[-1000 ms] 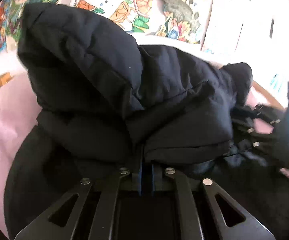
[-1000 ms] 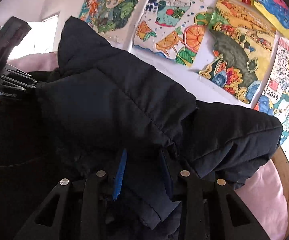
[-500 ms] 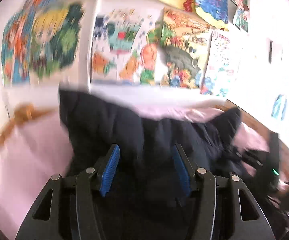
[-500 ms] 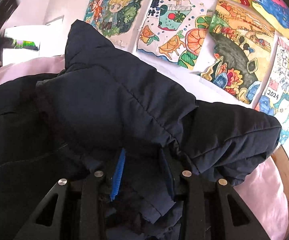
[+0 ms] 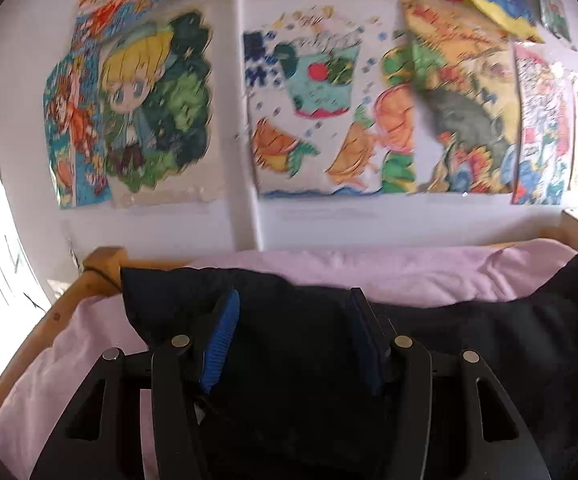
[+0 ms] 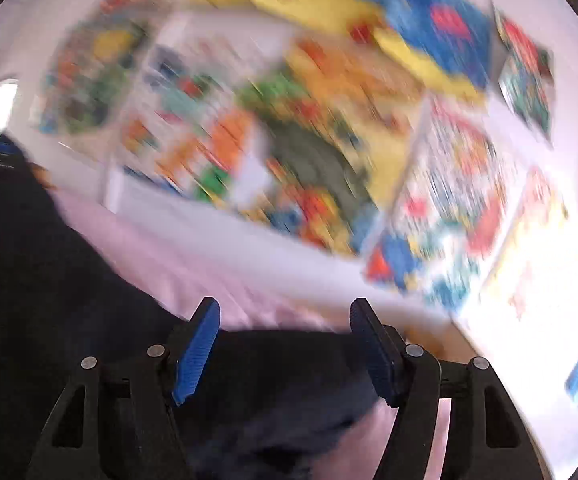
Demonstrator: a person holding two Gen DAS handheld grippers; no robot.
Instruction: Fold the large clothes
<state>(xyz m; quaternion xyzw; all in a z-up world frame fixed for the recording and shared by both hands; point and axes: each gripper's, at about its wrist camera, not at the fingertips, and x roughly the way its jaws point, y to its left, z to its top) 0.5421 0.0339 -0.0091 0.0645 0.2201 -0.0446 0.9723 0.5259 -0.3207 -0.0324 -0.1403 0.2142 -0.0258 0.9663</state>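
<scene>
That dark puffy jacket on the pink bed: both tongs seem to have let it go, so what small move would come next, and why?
Probably lower both tongs to take a fresh edge for another fold. The left tongs stand open and the right tongs are opening, neither pressing the jacket, which lies slack on the pink bedding. The right view is too blurred to pick which edge.

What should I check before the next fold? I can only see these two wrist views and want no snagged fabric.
1. Left gripper released: ok, blue pads apart, not pressing the dark navy padded jacket.
2. Right gripper released: ok, jaws opening, nothing pinched.
3. Jacket resting on the pink bed sheet: ok.
4. Folded edge flat and even: cannot tell, right view is blurred.
5. Jacket inside the wooden bed frame: ok on the side seen in the left view.
</scene>
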